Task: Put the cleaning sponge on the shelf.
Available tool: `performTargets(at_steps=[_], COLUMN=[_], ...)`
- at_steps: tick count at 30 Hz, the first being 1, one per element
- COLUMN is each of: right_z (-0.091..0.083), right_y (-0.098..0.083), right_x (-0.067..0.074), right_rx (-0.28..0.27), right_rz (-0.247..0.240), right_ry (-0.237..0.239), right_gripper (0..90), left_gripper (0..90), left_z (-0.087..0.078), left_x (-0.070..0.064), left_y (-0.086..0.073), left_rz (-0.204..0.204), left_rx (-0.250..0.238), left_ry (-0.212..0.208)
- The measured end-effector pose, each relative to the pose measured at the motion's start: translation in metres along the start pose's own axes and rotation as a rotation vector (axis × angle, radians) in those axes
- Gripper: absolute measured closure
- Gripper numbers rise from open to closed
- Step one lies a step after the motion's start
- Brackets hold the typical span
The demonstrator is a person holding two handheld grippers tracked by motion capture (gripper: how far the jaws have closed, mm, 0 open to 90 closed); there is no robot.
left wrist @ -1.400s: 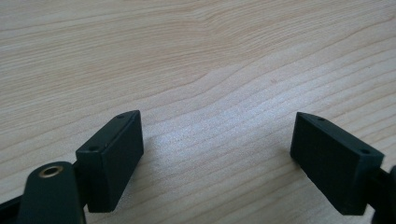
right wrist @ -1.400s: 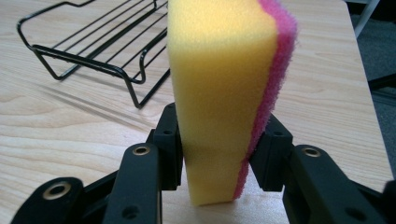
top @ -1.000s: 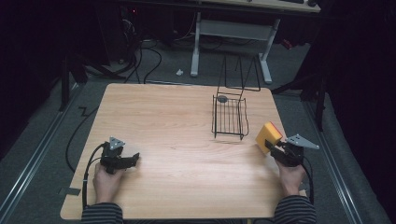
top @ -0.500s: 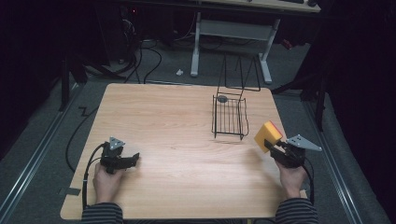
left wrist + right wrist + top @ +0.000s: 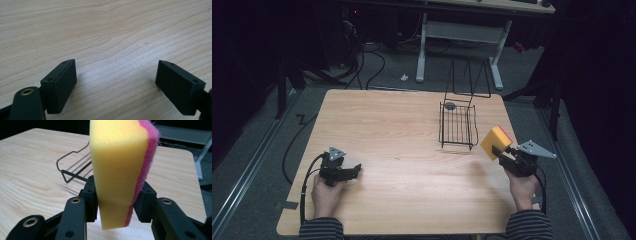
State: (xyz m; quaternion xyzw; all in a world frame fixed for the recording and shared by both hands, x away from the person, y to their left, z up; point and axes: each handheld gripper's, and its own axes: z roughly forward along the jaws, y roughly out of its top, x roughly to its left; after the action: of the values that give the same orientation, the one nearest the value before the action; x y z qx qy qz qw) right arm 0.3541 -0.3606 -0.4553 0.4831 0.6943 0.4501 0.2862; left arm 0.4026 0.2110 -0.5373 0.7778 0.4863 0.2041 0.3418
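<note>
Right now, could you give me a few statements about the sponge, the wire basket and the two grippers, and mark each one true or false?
1. The right gripper is shut on the sponge. True.
2. The sponge lies inside the wire basket. False: it is held up beside the basket, near the table's right edge.
3. The left gripper is open with only bare table between its jaws. True.
4. The sponge is blue and green. False: it is yellow with a pink layer on one face.
5. A small round grey thing sits at the basket's far end. True.
</note>
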Motion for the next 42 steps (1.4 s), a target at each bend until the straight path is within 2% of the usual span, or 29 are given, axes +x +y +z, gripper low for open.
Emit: performTargets(at_steps=[10, 20, 26, 33, 42], right_z=[0.007, 0.022, 0.030, 0.043, 0.059], right_y=[0.014, 0.032, 0.040, 0.047, 0.053], right_x=[0.007, 0.020, 0.022, 0.022, 0.025], right_rx=[-0.004, -0.006, -0.005, -0.011, 0.005], right_rz=[-0.020, -0.055, -0.063, -0.033, -0.032], right_ry=[0.024, 0.049, 0.056, 0.055, 0.051], right_gripper=[60.9, 60.9, 61.0, 61.0, 61.0], left_gripper=[17.7, 17.7, 17.7, 17.7, 17.7], left_z=[0.000, 0.000, 0.000, 0.000, 0.000], left_x=[0.000, 0.000, 0.000, 0.000, 0.000], left_y=[0.000, 0.000, 0.000, 0.000, 0.000], left_rz=[-0.001, -0.001, -0.001, -0.001, -0.001], left_rx=[0.000, -0.001, -0.001, -0.001, 0.000], left_ry=[0.000, 0.000, 0.000, 0.000, 0.000])
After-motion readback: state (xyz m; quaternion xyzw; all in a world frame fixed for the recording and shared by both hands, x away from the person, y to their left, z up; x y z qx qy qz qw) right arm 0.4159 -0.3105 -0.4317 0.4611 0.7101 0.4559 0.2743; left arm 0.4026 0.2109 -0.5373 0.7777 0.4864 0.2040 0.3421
